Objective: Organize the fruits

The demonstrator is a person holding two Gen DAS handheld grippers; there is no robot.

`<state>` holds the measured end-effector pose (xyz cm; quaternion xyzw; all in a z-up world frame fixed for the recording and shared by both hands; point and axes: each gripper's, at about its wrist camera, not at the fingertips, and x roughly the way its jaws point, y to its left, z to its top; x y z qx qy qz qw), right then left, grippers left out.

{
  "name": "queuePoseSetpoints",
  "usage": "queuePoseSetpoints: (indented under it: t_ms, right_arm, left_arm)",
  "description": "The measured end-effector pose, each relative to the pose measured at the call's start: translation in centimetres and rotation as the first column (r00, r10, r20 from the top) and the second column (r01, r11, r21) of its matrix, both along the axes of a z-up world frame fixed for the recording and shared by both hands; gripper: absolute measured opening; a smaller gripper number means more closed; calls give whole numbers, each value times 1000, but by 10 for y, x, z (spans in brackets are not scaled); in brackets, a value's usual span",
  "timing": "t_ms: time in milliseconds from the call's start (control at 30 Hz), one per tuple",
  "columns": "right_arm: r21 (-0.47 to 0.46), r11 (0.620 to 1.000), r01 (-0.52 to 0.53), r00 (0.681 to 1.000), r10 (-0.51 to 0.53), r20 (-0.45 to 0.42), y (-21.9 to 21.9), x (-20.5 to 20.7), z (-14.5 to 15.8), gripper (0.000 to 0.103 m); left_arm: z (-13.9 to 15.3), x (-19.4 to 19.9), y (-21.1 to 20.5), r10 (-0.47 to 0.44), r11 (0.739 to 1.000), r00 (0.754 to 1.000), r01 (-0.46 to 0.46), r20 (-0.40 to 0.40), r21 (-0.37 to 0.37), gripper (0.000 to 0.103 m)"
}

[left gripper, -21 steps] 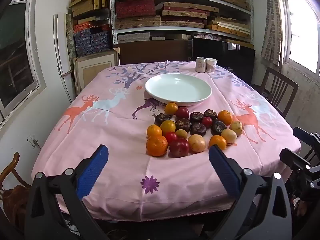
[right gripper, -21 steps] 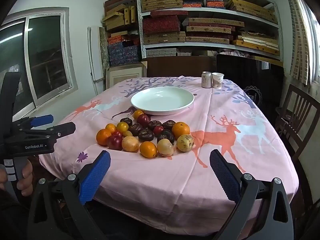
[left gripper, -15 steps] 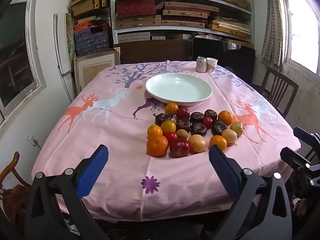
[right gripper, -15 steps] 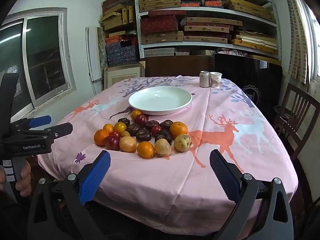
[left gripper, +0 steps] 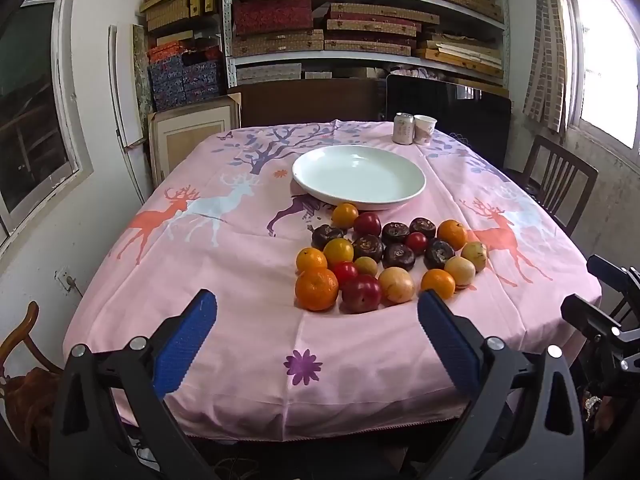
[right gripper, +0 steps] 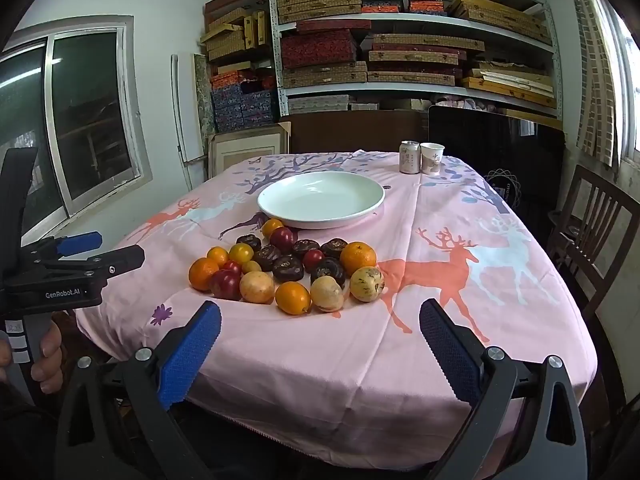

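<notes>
Left wrist view: the left tongs (left gripper: pixel 316 320) hang spread wide over the near edge of the table (left gripper: pixel 224 320), blue pads apart and pinching nothing. Beyond them a cluster of fruits (left gripper: pixel 384 256) lies on the pink deer-print tablecloth (left gripper: pixel 192 216), just in front of a white plate (left gripper: pixel 359 176) with nothing on it. Nearest the tongs sit a large orange (left gripper: pixel 317 289), a dark red plum (left gripper: pixel 361 293) touching it, and a pale yellow fruit (left gripper: pixel 396 285); behind these are several dark brown fruits (left gripper: pixel 398 256). A can (left gripper: pixel 403 129) and a paper cup (left gripper: pixel 425 129) stand side by side at the far edge of the table.

In the right wrist view the right tongs (right gripper: pixel 320 340) are likewise spread and hold nothing, above the tablecloth short of the fruits. A small orange (right gripper: pixel 293 297) and a speckled yellow fruit (right gripper: pixel 367 283) form the near row. A wooden chair (right gripper: pixel 596 240) stands at the right.
</notes>
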<state>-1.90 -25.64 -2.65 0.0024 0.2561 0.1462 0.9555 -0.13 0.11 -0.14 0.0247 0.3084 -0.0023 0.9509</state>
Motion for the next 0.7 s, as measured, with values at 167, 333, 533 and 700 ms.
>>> queuePoseSetpoints:
  t_ms: [167,333,533,700]
  right_arm:
    - [-1,1000,1,1000,-1,1,0,0,-1,100]
    - [1,1000,1,1000,-1,-2,-1,1,-1,100]
    - [2,1000,0,1000,0,-2,-1,0,-2,100]
    - [3,1000,2,1000,-2,-4,-2,1,-2,100]
  left_arm:
    - [-5,3,7,1,1000,1000,-1,-1,1,99]
    - [-3,-1,5,0,1000,1000,0,-2,5,99]
    - [-4,-1,2,2,1000,1000,-2,-6,7,99]
    - [-5,0,2,2,1000,1000,-2,-8,7,99]
